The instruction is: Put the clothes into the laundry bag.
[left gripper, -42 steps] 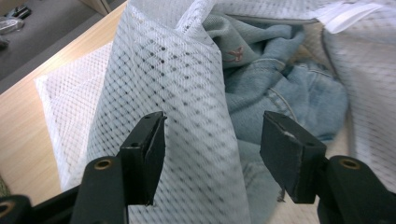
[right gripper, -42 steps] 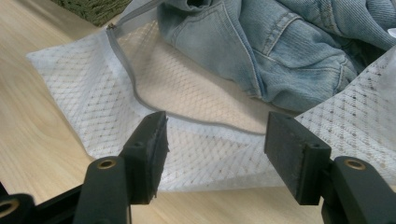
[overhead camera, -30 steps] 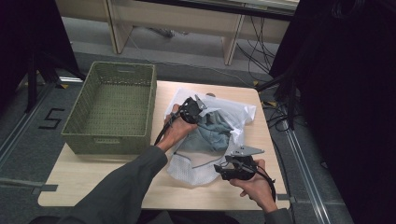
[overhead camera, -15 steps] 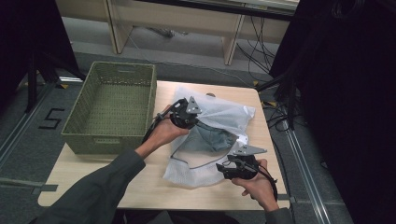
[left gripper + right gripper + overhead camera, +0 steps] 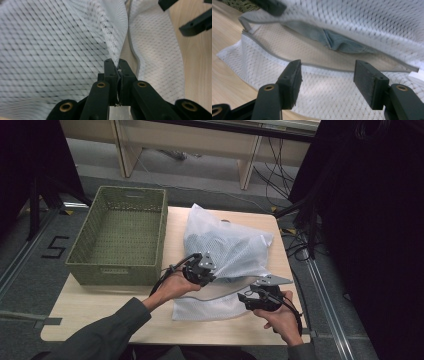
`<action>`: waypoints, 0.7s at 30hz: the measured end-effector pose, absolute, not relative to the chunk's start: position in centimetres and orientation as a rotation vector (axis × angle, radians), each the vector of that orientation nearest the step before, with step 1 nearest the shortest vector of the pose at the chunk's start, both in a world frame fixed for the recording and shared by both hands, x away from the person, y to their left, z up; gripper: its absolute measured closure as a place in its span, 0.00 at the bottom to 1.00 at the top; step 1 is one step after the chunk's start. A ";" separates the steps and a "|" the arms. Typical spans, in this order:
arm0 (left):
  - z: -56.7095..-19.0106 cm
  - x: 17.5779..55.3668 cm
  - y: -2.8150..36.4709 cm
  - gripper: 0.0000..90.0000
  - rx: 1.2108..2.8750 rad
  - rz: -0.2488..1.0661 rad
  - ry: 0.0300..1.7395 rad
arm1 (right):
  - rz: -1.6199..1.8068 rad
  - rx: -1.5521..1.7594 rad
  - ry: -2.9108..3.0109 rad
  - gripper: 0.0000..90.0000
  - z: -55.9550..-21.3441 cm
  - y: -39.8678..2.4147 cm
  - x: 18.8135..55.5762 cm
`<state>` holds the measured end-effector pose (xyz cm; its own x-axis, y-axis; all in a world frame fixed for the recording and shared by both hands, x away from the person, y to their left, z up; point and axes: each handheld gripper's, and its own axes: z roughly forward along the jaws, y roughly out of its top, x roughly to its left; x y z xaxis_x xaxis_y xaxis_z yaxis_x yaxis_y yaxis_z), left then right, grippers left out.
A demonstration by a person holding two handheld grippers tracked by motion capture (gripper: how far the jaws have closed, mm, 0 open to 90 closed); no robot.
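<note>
White mesh laundry bag (image 5: pixel 227 252) lies on the desk (image 5: pixel 100 307), its upper zip edge pinched between the pressed-together jaws of the left gripper (image 5: pixel 117 72) and lifted so the mouth gapes. Just beyond the spread, empty jaws of the right gripper (image 5: pixel 327 75), blue denim (image 5: pixel 342 41) sits inside the opening, apparently ready for reaching.

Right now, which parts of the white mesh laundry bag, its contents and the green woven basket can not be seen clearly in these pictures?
- Blue denim garment: in the right gripper view, mostly hidden under the white mesh laundry bag's upper layer; its type is unclear.
- Left gripper: in the left gripper view, the pinched bag edge is hidden between the shut jaws.
- Green woven basket: in the high view, its near wall hides part of its floor.
</note>
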<state>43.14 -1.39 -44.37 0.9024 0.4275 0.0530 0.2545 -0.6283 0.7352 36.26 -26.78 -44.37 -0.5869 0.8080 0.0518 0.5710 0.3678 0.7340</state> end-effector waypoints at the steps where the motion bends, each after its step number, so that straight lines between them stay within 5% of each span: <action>1: -44.7 43.1 -1.4 0.94 2.287 0.269 0.488 | 1.047 1.236 2.315 0.45 -44.4 -26.8 36.2; 6: -45.8 42.7 -1.9 0.91 2.355 0.287 0.423 | 1.031 1.200 2.318 0.45 -44.6 -27.1 36.4; 16: -45.1 42.7 -4.1 0.63 2.275 0.428 0.490 | 1.037 1.240 2.315 0.45 -44.6 -27.2 36.4; 21: -44.4 42.7 -5.6 0.66 2.267 0.482 0.452 | 1.042 1.238 2.311 0.45 -44.5 -27.2 36.4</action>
